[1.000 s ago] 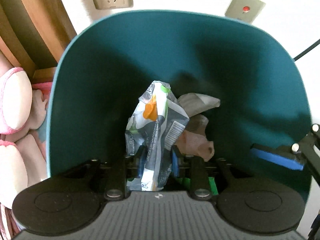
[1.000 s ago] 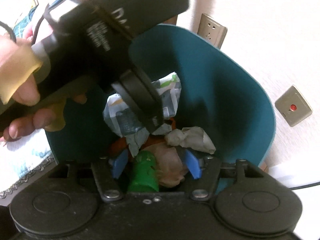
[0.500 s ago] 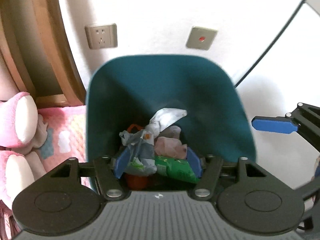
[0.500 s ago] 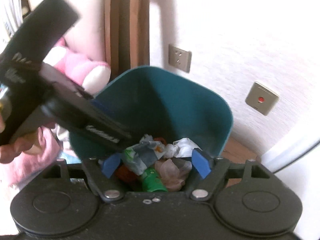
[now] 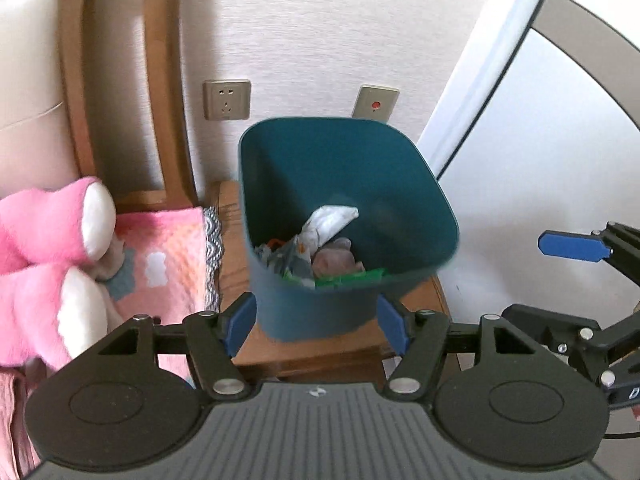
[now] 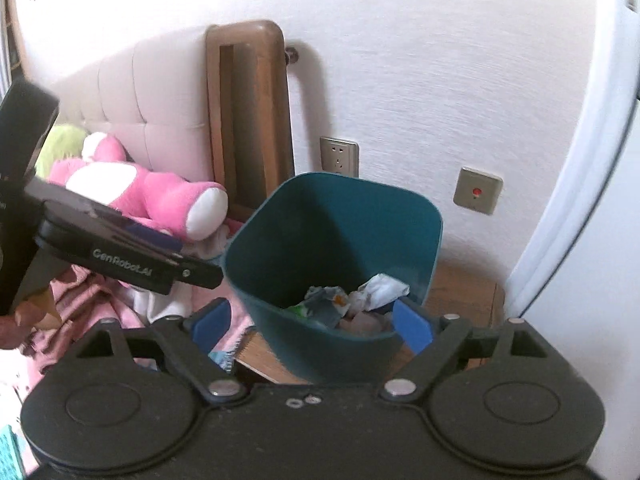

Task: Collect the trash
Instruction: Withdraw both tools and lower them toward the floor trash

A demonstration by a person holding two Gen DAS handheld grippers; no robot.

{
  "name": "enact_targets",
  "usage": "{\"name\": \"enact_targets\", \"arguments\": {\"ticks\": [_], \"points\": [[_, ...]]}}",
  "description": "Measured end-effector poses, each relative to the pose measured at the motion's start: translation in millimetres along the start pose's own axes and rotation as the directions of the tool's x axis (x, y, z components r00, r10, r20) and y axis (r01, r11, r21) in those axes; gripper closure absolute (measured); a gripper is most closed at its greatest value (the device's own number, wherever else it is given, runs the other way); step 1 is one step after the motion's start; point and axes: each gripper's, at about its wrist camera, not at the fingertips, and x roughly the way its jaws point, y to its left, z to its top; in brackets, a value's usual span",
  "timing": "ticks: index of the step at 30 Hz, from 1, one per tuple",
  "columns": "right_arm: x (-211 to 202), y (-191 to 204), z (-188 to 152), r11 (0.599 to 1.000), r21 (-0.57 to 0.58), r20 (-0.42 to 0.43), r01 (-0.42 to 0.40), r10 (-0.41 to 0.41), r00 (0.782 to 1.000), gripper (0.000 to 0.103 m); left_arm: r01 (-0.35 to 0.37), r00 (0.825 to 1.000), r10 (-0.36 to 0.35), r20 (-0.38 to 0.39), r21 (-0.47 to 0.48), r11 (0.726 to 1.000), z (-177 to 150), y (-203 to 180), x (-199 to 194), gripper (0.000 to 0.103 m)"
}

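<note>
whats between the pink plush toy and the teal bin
In the left wrist view, a pink patterned blanket with a grey scalloped edge lies between the pink plush toy and the teal bin, then a strip of bare wooden nightstand.

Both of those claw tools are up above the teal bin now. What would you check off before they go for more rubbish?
1. Left gripper empty: ok, jaws opening, nothing between them.
2. Right gripper empty: ok, jaws opening.
3. Teal bin upright on the wooden nightstand: ok.
4. Crumpled wrappers and white tissue inside the bin: ok.
5. More trash left to collect: cannot tell.
</note>
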Motion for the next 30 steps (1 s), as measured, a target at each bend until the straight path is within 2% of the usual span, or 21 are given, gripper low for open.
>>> {"name": "enact_targets", "arguments": {"ticks": [5,8,13,15,17,20,22,26,30], "points": [[-16.3,20.5,-27.4,0.998,0.065,0.015,0.006,-0.006,1.0,0.01,-0.001,1.0,0.001,0.019,0.002,1.0,-38.9,4.7,-24.2,0.029],[-19.1,24.6,-44.3,0.993,0.115,0.011,-0.001,0.0,1.0,0.008,0.0,1.0,0.0,0.022,0.001,1.0,-61.6,7.1,-29.8,0.022],[-10.5,22.7,-72.9,0.991,0.136,-0.02,-0.01,0.013,1.0,0.004,0.013,1.0,-0.012,0.003,-0.037,0.999,-92.6,12.9,-15.3,0.019],[0.9,16.0,-84.2,0.991,0.133,-0.046,-0.008,0.014,0.999,0.004,0.017,1.0,-0.018,-0.015,-0.079,0.997,-106.2,15.8,0.4,0.015],[15.8,7.5,-97.8,0.991,0.13,-0.077,-0.01,0.021,0.997,0.004,0.019,0.999,-0.023,-0.03,-0.132,0.991,-120.1,19.0,20.6,0.001],[47.6,-9.8,-124.0,0.989,0.147,-0.137,-0.002,0.022,0.99,0.004,0.025,0.996,-0.044,-0.077,-0.236,0.971,-146.2,26.6,64.5,0.0],[70.1,-20.7,-143.8,0.987,0.159,-0.176,0.0,0.029,0.984,0.004,-0.002,0.991,-0.036,-0.129,-0.28,0.96,-163.1,29.2,96.5,0.0],[117.5,-32.9,-188.2,0.991,0.134,-0.244,-0.013,0.046,0.969,0.004,-0.077,0.976,0.004,-0.217,-0.332,0.94,-200.7,33.7,166.3,0.0],[175.3,-43.0,-238.6,0.995,0.104,-0.302,-0.008,0.039,0.953,0.004,-0.13,0.962,0.031,-0.27,-0.36,0.924,-236.7,40.9,231.4,0.0]]}}
